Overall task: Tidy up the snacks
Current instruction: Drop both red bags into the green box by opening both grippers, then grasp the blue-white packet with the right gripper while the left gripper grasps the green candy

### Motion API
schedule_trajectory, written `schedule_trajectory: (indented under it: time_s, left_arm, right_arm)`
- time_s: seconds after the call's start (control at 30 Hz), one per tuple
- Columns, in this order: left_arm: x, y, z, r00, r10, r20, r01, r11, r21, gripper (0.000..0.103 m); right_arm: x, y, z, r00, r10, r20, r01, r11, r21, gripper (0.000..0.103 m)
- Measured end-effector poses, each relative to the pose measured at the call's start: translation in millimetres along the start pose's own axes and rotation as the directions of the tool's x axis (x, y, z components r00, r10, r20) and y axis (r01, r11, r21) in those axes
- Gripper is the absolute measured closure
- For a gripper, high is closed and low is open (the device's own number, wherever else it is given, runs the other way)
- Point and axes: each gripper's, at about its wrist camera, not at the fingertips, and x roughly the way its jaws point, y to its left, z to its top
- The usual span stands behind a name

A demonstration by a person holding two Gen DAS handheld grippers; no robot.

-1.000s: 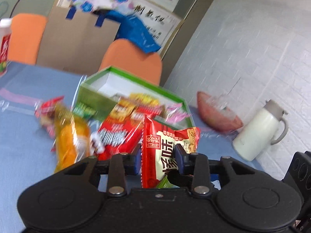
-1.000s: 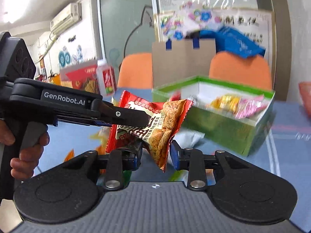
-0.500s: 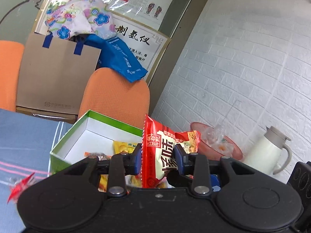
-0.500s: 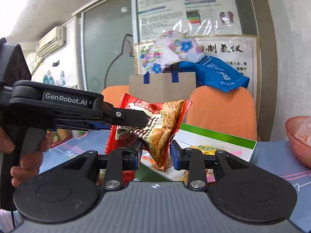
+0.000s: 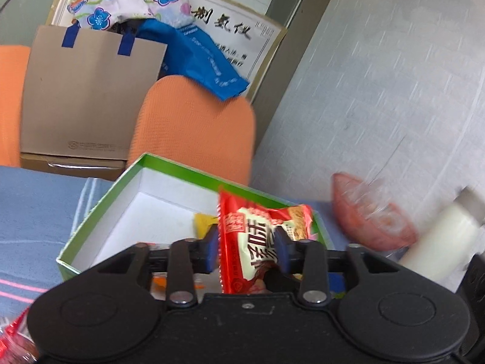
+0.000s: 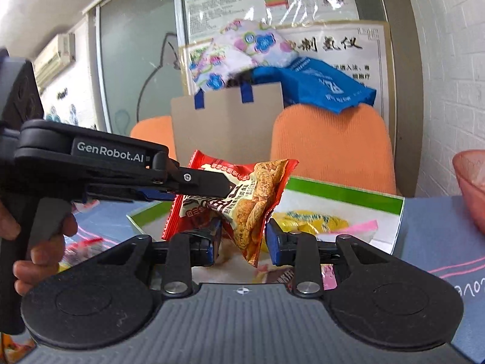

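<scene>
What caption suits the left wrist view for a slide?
Left gripper, opening, releases a red snack packet above the green-rimmed box.

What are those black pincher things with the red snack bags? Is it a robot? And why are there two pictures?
It is not a robot. A person holds two black grabber tools, one in each hand, and each tool has a camera looking along its two fingers. That gives two pictures.

In the left tool's picture, the left gripper has a red snack packet between its fingers, and its jaws are opening.

The right tool's picture shows the right gripper opening around another red snack packet. You can also see the left tool there, with the person's hand on its handle.

Below them sits a green box with snacks inside, on a blue tablecloth.
</scene>
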Motion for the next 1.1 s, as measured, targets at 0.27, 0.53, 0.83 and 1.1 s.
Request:
schedule_trajectory:
  time_s: [0.27,0.53,0.83,1.1]
  left_arm:
    - [-25,-17,-12,0.991,0.098,0.09,-0.108,0.988,0.107,0.0]
    - [-72,-30,-20,0.988,0.131,0.086,-0.135,0.99,0.046,0.0]
    - [-161,-31,-65,0.985,0.164,0.055,-0.163,0.987,-0.009,0.0]
    - [-202,-12,-125,0.983,0.183,-0.024,-0.185,0.979,-0.084,0.0]
  right_arm:
    - [-6,-4,-6,0.998,-0.046,-0.039,0.044,0.998,-0.038,0.0]
    - [-46,14,6,0.999,-0.045,-0.006,0.044,0.997,-0.059,0.0]
    - [-120,35,-17,1.0,0.015,-0.001,-0.015,0.998,-0.068,0.0]
    - [-144,56,-61,0.995,0.062,-0.084,-0.071,0.991,-0.111,0.0]
